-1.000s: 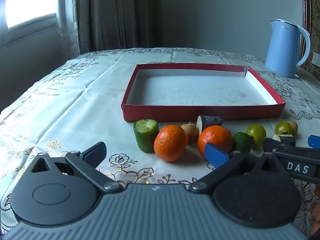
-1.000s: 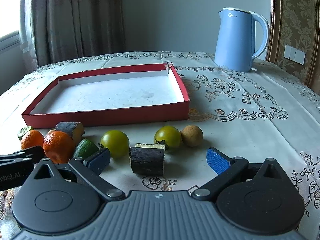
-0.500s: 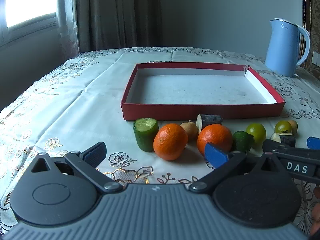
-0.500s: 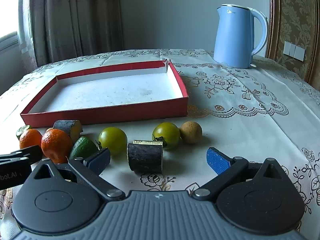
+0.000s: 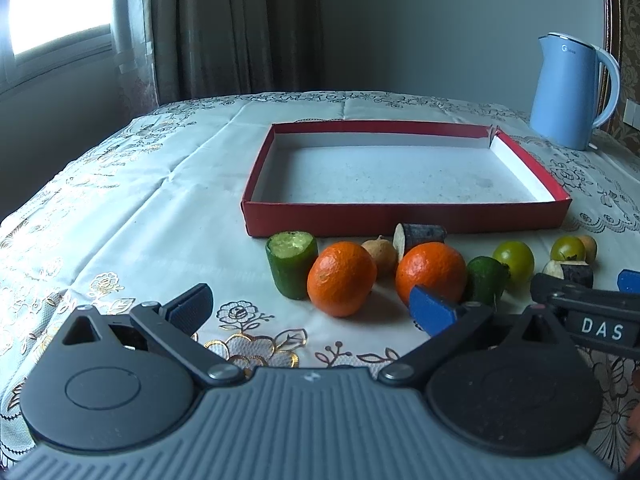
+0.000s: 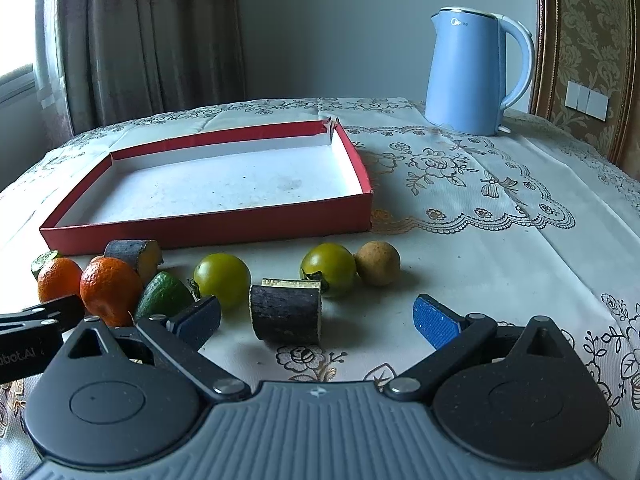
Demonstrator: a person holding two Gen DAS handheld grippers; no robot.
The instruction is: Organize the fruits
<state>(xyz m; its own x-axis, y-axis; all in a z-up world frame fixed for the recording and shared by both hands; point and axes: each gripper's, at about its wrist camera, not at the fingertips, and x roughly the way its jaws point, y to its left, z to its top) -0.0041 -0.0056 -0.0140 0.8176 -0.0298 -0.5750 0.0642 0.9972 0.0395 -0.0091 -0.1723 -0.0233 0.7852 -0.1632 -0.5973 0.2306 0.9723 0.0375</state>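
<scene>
Right tool [image 6: 316,318] gapes before rough, dark cylinder [image 6: 286,308] (bark-like skin).

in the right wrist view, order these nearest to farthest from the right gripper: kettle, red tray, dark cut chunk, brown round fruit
From the right gripper:
1. Dark cut chunk, just ahead, between the fingers.
2. Brown round fruit, ahead, slightly right.
3. Red tray, beyond the fruit row, to the left.
4. Kettle, far back on the right.
</scene>
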